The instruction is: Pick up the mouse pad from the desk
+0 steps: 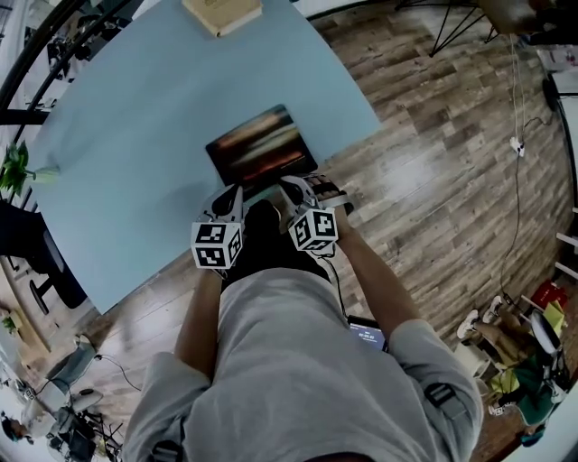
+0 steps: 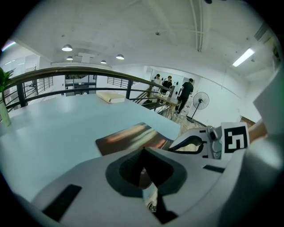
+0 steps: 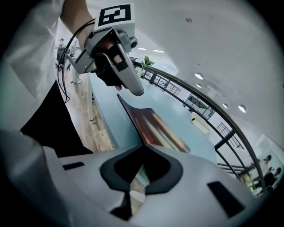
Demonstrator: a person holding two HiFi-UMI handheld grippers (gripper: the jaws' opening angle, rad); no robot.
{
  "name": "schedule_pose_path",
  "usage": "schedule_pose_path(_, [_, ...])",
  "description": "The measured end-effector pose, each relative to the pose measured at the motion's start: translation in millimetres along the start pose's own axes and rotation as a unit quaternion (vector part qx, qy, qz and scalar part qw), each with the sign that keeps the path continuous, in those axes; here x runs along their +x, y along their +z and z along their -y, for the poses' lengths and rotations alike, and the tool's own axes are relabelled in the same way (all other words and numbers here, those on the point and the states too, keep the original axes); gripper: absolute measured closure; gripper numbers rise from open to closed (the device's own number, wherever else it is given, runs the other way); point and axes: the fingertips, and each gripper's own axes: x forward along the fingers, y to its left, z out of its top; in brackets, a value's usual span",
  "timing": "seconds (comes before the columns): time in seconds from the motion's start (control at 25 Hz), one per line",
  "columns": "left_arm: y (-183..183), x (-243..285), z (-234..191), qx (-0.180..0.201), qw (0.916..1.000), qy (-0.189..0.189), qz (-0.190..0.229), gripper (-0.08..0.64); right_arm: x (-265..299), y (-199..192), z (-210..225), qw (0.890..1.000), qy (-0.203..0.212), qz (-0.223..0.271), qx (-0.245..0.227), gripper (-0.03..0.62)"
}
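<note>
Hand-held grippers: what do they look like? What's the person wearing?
The left hand-held gripper and right hand-held gripper are pale grey with dark-lined jaws, each carrying a white cube of black square markers. Black cables trail by the left one. The person wears a grey short-sleeved shirt.

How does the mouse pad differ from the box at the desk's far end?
The mouse pad is dark with orange streaks; the box is pale beige. The pad is thin; the box thicker. The left gripper and right gripper grip the pad's near edge; the box lies untouched. Both are rectangular.
</note>
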Motion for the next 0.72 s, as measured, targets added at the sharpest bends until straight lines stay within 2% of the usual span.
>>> schedule_pose_path(0.16, [37.9,-8.9,-2.5,-0.005,0.9992,0.001,0.04,0.548,-1.8,5.9,12.6,0.999,0.016,0.002,0.043,0.575])
schedule_pose_path(0.32, [67.3,-15.9,-7.0,-0.009,0.9973,0.003,0.073,0.548,-3.7,10.5,27.1,0.988,0.032,0.008,0.151,0.575])
schedule_pose_path(0.44, [80.5,-19.8,-9.0,-0.013,0.9959,0.002,0.089,0.548,-7.0,11.4,36.3,0.971,0.038,0.009,0.234,0.575])
schedule_pose_path(0.56, [94.1,-21.1,-12.9,-0.013,0.9945,0.002,0.104,0.548,-8.4,14.7,51.7,0.95,0.038,0.013,0.31,0.577])
schedule_pose_path(0.72, [106.5,-25.9,-19.7,-0.017,0.9927,0.008,0.119,0.548,-9.3,20.7,67.0,0.923,0.042,0.019,0.382,0.577])
